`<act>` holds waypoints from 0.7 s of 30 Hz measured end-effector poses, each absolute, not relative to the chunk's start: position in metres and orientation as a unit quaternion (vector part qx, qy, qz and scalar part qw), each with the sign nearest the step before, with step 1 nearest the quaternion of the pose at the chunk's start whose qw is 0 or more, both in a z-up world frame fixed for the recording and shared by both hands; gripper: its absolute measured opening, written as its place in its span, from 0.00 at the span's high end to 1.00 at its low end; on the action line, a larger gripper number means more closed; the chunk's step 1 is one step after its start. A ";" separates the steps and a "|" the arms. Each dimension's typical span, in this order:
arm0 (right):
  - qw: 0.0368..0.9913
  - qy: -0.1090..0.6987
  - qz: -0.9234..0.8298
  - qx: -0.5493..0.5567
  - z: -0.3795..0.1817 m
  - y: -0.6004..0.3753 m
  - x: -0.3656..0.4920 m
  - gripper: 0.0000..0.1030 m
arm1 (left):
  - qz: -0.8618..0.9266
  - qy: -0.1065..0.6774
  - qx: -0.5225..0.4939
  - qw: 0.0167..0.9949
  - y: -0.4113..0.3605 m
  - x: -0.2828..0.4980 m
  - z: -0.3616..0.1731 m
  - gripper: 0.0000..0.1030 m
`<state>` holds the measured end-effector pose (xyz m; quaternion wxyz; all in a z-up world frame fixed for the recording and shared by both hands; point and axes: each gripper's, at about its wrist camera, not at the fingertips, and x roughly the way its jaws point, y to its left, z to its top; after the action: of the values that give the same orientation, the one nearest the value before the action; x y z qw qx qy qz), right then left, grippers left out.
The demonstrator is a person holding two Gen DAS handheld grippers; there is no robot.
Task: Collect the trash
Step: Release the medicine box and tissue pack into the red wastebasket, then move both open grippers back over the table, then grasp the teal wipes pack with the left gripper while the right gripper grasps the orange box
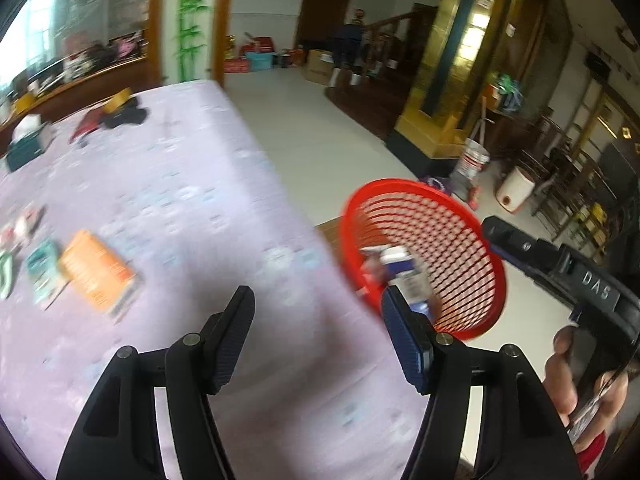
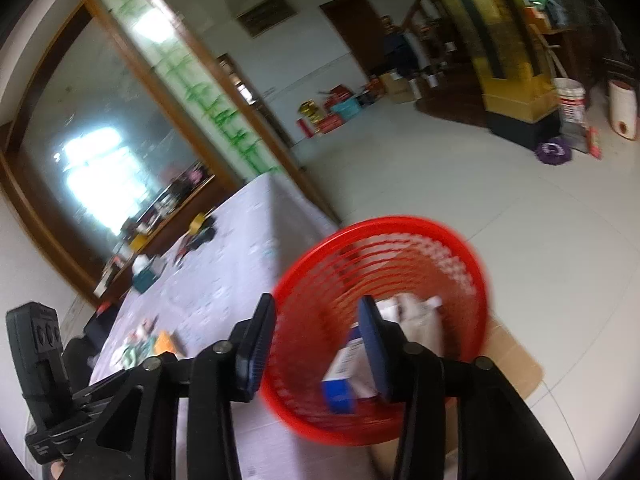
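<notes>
My left gripper (image 1: 317,300) is open over the lilac tablecloth (image 1: 200,200) with nothing between its fingers. An orange box (image 1: 96,272), a teal packet (image 1: 42,274) and more small litter lie on the cloth at the left. A red mesh basket (image 1: 452,248) stands off the table's right edge, holding a blue and white carton (image 1: 406,272). In the right wrist view my right gripper (image 2: 316,308) is open and empty just above the basket (image 2: 392,221). Inside it lie the carton (image 2: 344,376) and white paper (image 2: 416,320).
Flat cardboard (image 2: 516,360) lies under the basket on the pale tiled floor. A green tissue box (image 1: 24,152), dark cloth and a tape roll (image 1: 118,100) sit at the table's far end. Buckets (image 1: 474,160), boxes and a golden pillar (image 1: 444,80) stand farther off.
</notes>
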<state>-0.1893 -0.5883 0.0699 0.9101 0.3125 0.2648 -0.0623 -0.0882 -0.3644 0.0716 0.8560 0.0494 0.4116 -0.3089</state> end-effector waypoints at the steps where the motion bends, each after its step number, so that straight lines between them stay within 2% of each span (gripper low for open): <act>1: 0.911 0.269 -0.054 0.307 0.071 -0.580 -0.185 0.53 | -0.299 0.414 0.043 0.859 -0.350 -0.087 0.071 0.37; 8: 0.917 0.308 0.012 0.255 0.086 -0.508 -0.145 0.52 | -0.235 0.427 -0.005 0.873 -0.250 -0.072 0.068 0.37; 13: 0.912 0.349 0.070 0.205 0.091 -0.445 -0.103 0.42 | -0.177 0.431 -0.050 0.883 -0.180 -0.055 0.067 0.37; 21: 0.889 0.429 0.132 0.096 0.064 -0.347 -0.011 0.35 | -0.105 0.434 -0.111 0.888 -0.094 -0.038 0.063 0.37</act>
<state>-0.0115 -0.3469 0.0637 0.8885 0.0964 0.4286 0.1324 -0.0377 -0.0941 0.0630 0.8881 -0.1110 0.4336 -0.1046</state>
